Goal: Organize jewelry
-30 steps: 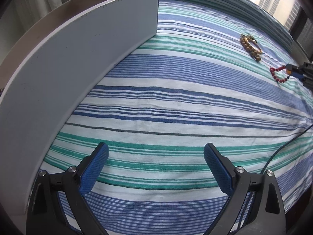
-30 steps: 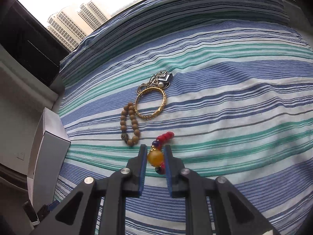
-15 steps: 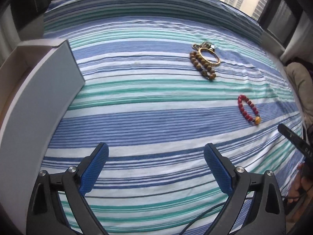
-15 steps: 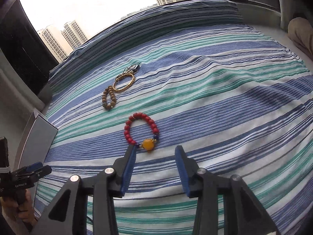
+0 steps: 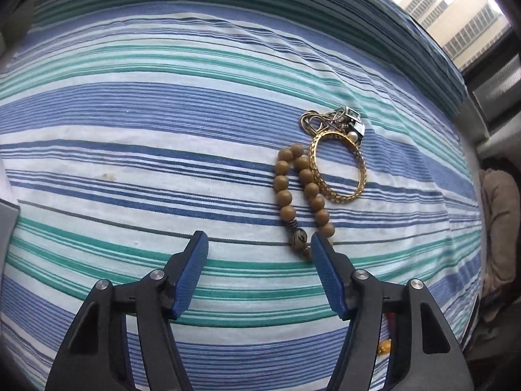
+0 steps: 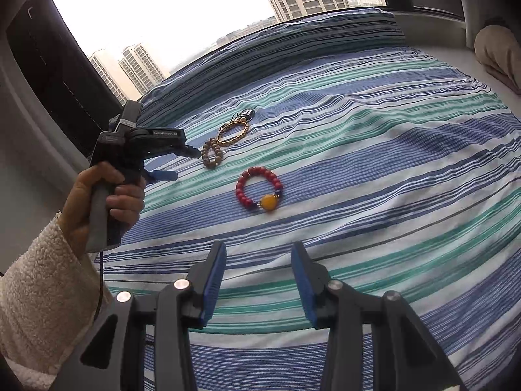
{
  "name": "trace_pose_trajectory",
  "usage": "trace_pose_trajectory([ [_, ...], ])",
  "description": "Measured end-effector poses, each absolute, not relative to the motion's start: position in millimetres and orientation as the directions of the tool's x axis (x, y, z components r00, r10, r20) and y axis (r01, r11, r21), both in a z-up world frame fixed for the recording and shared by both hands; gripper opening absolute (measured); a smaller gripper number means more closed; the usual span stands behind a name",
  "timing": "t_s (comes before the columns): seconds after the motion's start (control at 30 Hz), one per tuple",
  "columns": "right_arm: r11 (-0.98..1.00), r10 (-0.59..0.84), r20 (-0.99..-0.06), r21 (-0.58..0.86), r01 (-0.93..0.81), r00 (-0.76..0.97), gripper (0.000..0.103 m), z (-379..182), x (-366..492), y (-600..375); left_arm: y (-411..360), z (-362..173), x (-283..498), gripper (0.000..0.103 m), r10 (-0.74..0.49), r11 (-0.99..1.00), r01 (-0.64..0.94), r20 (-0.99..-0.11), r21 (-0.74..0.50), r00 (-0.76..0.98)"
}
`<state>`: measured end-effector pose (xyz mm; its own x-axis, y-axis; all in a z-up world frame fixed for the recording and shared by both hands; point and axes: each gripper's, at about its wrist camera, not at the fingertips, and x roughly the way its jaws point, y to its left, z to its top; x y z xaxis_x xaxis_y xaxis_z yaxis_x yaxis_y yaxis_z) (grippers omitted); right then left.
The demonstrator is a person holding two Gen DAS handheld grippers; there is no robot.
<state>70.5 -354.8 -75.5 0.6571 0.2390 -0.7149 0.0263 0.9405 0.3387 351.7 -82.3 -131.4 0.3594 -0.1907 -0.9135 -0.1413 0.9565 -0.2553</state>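
Note:
A brown wooden bead bracelet (image 5: 301, 189) lies on the striped cloth, touching a gold bangle (image 5: 338, 166) and a tangle of chains (image 5: 338, 119). My left gripper (image 5: 259, 244) is open just short of the bead bracelet, its right fingertip beside the dark end bead. In the right wrist view the left gripper (image 6: 179, 163) hovers left of the same bead bracelet (image 6: 213, 154) and bangle (image 6: 232, 133). A red bead bracelet (image 6: 259, 189) with an amber bead lies apart on the cloth. My right gripper (image 6: 257, 260) is open and empty, well short of it.
The blue, green and white striped cloth (image 6: 390, 163) covers the whole surface. A grey box corner (image 5: 8, 224) shows at the left edge. A beige bundle (image 6: 498, 52) lies at the far right. A window and black frame (image 6: 65, 75) stand behind.
My right gripper let go of the red bracelet, opened and drew back. My left gripper moved away from the grey box and closer to the brown bead bracelet.

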Motion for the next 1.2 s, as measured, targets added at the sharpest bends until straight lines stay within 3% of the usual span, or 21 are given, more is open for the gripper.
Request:
trace_pose_trajectory([
  [0.23, 0.930, 0.236, -0.717, 0.363, 0.062, 0.655, 0.042, -83, 59, -369, -111, -136, 357, 0.065, -0.043, 0.987, -0.124, -0.909, -0.103, 0.413],
  [0.33, 0.927, 0.242, -0.711, 0.371, 0.060, 0.660, 0.042, -82, 55, -370, -111, -135, 361, 0.065, -0.054, 0.986, -0.122, -0.910, -0.113, 0.411],
  [0.4, 0.927, 0.240, -0.708, 0.370, 0.060, 0.665, 0.042, -80, 50, -371, -113, -135, 363, 0.056, -0.029, 0.989, -0.123, -0.908, -0.088, 0.418],
  [0.53, 0.923, 0.237, -0.711, 0.377, 0.073, 0.662, 0.042, -82, 49, -373, -114, -134, 354, 0.014, 0.023, 0.996, -0.089, -0.902, -0.017, 0.432],
  [0.57, 0.923, 0.236, -0.711, 0.377, 0.076, 0.663, 0.042, -82, 49, -373, -111, -134, 350, 0.012, 0.011, 0.996, -0.086, -0.904, -0.029, 0.427],
  [0.9, 0.921, 0.269, -0.712, 0.387, 0.043, 0.649, 0.042, -85, 45, -353, -28, -133, 260, 0.011, -0.118, 0.987, -0.065, -0.938, -0.147, 0.325],
  [1.2, 0.928, 0.290, -0.744, 0.373, 0.014, 0.601, 0.042, -92, 52, -329, 42, -127, 164, 0.013, -0.120, 0.986, -0.071, -0.943, -0.149, 0.311],
])
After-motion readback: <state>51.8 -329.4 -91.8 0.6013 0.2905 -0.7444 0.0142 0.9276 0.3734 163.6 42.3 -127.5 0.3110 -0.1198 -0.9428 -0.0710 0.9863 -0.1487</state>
